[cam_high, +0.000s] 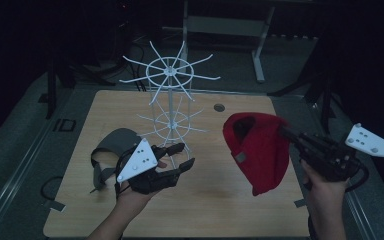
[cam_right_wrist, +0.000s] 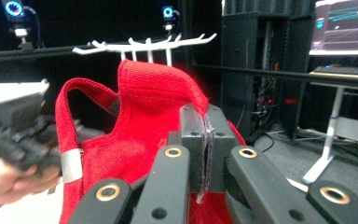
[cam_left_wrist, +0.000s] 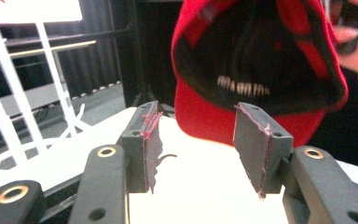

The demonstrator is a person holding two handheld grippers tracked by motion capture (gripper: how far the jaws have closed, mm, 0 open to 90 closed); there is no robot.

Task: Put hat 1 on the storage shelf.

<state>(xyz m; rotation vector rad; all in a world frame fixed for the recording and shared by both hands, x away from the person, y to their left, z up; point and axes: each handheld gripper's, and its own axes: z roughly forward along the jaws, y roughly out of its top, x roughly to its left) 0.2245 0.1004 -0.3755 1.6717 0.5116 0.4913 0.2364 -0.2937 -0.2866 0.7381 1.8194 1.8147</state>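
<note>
right gripper (cam_high: 286, 134): fingers clamped on the red cap (cam_high: 256, 150), held above the counter (cam_high: 215, 200) | left gripper (cam_high: 184, 156): fingers apart, empty, near white rack (cam_high: 170, 100) | grey cap (cam_high: 111, 145): on counter

Dim room, uneven exposure

The high view is dark and murky, background nearly black; the table (cam_high: 220, 200) reads dull. In the left gripper view the tabletop blows out white and the cap (cam_left_wrist: 261, 65) is soft-edged.
</note>
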